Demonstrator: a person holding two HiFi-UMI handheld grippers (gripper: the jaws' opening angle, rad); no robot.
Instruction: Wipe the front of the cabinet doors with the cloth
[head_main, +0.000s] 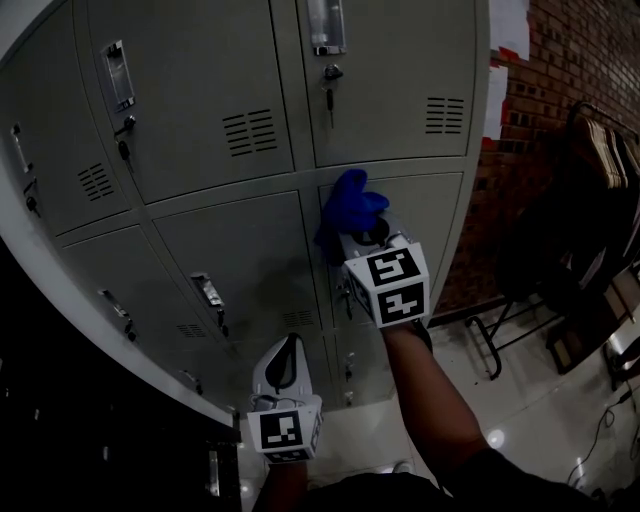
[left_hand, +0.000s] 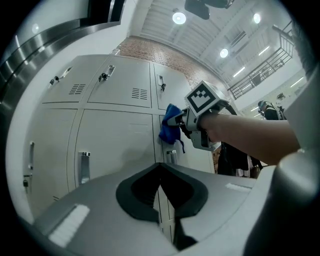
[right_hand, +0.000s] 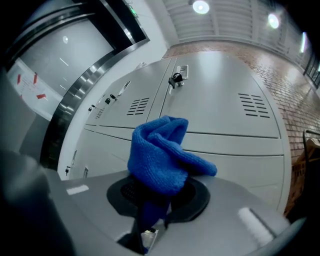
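Observation:
A bunched blue cloth (head_main: 347, 208) (right_hand: 162, 152) sticks out of my right gripper (head_main: 352, 228), whose jaws are shut on it. The cloth is held against or very close to the grey cabinet door (head_main: 425, 235) just under the seam below the upper row of doors; contact is hard to confirm. The left gripper view shows the same cloth (left_hand: 169, 129) and the right gripper (left_hand: 175, 120) from the side. My left gripper (head_main: 287, 347) hangs lower, in front of the bottom doors, jaws shut with nothing between them (left_hand: 159, 186).
The grey locker bank (head_main: 200, 130) has vented doors, recessed handles (head_main: 208, 291) and key locks (head_main: 331, 72). A brick wall (head_main: 560, 90) stands at the right, with a dark chair frame (head_main: 520, 320) and clutter on the glossy floor.

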